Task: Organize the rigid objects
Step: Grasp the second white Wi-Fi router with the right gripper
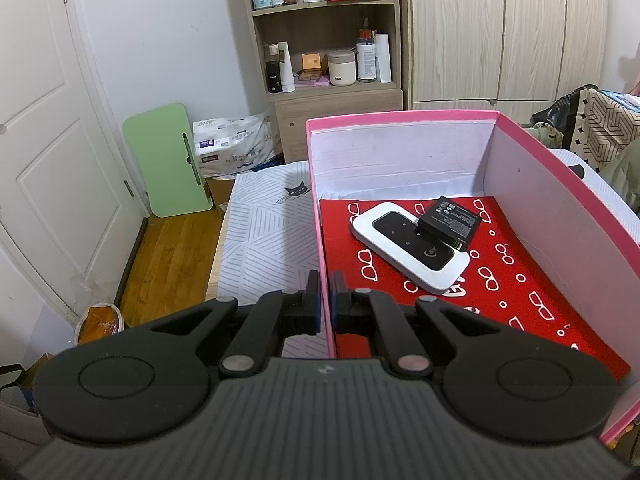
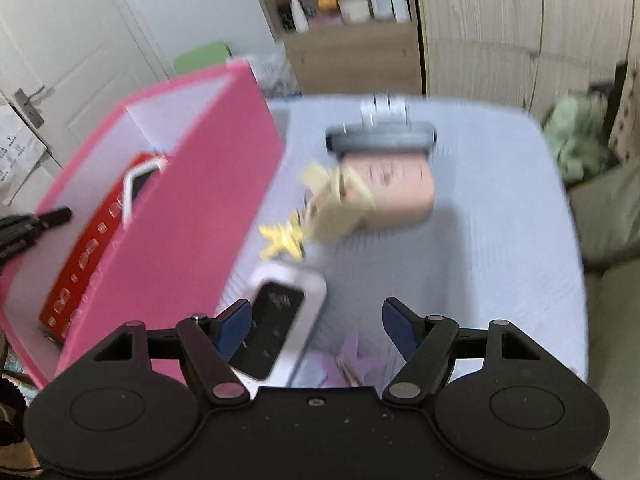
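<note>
My left gripper [image 1: 327, 292] is shut on the near left wall of a pink box [image 1: 400, 116] with a red patterned floor. Inside the box lie a white device with a black screen [image 1: 408, 252] and a black battery [image 1: 452, 220] resting on its far end. In the blurred right wrist view my right gripper [image 2: 316, 320] is open above the bed, beside the pink box [image 2: 200, 208]. A second white device with a black screen [image 2: 280, 324] lies between its fingers, nearer the left one. A pink box-like item [image 2: 388, 188], a yellow star [image 2: 282, 240] and a grey clip [image 2: 380, 136] lie farther off.
The box stands on a bed with a striped sheet [image 1: 264, 232]. A white door [image 1: 48, 160], a green board [image 1: 168, 160] and a shelf unit [image 1: 324, 32] with bottles stand beyond. A wardrobe [image 1: 508, 28] is at the back right. Small purple items [image 2: 360, 360] lie near my right gripper.
</note>
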Available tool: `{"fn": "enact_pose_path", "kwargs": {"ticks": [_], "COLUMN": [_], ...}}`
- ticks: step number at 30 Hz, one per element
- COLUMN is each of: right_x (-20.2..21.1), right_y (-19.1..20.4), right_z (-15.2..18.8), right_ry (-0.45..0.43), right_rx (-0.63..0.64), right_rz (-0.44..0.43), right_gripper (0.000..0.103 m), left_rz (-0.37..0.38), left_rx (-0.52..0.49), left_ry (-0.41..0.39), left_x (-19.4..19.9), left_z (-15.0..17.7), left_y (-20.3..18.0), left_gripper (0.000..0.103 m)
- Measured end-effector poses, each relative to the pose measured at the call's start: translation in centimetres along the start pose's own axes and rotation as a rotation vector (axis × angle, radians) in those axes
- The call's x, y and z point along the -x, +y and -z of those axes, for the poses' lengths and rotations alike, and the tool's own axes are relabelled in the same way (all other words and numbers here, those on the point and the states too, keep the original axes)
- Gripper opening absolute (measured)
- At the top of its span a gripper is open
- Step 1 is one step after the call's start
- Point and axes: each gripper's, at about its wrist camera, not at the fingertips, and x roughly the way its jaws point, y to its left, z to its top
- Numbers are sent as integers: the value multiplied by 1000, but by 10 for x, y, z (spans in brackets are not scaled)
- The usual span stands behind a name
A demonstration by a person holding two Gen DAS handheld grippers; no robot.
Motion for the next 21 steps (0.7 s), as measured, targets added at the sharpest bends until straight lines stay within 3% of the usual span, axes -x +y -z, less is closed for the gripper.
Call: {"fn": "enact_pose_path", "kwargs": {"ticks": [10,15,18,21], "right_x": [-29,-36,-32,-23], "right_y": [39,52,51,51], "right_z": [18,25,27,31], "right_ry": [48,32,23,28], "right_rx": [223,354,368,435], "right_rz": [-73,4,34,71], "right_gripper": [85,88,79,78], "left_rz": [0,7,-2,2], "left_rx": [0,6,-4,-1], "left_ry": [-3,-10,-11,-12], "left_x": [1,1,1,0], "left_z": [0,0,0,1], "left_y": [-2,0,-1,-1], "left_gripper": [4,4,4,4]}}
